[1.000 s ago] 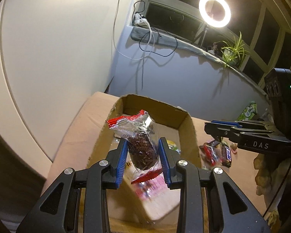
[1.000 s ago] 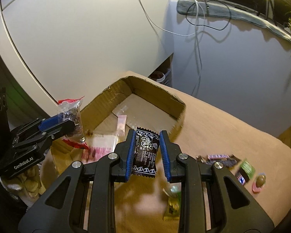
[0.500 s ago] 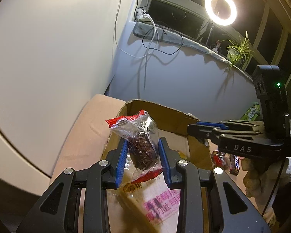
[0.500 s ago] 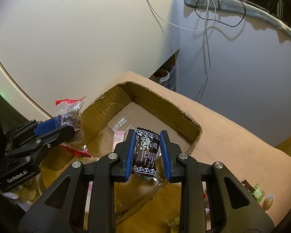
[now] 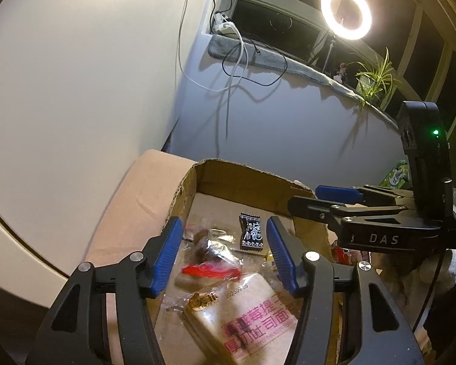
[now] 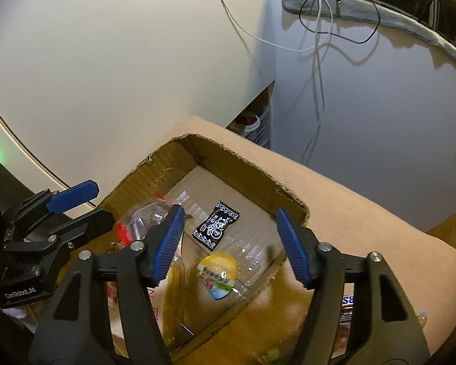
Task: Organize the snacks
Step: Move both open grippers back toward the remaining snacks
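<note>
Both grippers hang empty over the box [image 6: 291, 203]: left gripper [image 5: 225, 255] spread wide, clear packet [image 5: 209, 249] below in box; black candy [image 6: 215, 223] mid-floor; right gripper [image 6: 231, 240] spread wide, jelly cup [image 6: 217, 273] beneath.

Both tools [image 5: 225, 255] [image 6: 229, 245] agape, empty.

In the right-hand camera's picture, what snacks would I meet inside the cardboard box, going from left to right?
Clear packet with red ends → black candy wrapper, with the round yellow-lidded cup lying nearer the camera below it. All sit in the box, under the open right claw.
</note>
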Demonstrator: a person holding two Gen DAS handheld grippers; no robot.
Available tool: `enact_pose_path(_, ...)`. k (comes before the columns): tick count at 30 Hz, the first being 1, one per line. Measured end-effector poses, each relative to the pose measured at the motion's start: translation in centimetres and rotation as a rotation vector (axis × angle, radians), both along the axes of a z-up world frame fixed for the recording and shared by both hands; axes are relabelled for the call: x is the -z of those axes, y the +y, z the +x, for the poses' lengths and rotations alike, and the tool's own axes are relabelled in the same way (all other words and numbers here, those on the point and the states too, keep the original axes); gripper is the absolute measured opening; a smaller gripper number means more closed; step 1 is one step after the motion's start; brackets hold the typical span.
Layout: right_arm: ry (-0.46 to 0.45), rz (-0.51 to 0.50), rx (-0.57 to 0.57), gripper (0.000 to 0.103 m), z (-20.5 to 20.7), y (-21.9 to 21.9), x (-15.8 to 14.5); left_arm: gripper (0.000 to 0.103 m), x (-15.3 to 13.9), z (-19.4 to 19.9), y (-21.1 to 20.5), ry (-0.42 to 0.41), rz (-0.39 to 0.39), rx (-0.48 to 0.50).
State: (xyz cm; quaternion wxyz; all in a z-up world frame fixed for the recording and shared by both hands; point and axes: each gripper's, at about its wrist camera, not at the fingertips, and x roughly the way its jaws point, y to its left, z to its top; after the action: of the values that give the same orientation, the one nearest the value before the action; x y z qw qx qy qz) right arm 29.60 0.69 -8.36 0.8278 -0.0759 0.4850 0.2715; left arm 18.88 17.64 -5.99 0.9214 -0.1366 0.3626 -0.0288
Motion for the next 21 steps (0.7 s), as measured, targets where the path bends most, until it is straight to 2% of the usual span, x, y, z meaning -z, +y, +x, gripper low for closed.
enact_pose_path(10, -0.023, -0.013, 0.015, 0.072, -1.7, -2.1, -2.0, 0.057, -1.3, -1.5, -1.1, -0.020, -0.001, 0.009)
enact_pose_path(21, -0.040, -0.059, 0.060, 0.072, -5.3, -9.8, -3.7, 0.057, -2.2, -3.7, -5.9, -0.033, -0.021, 0.081)
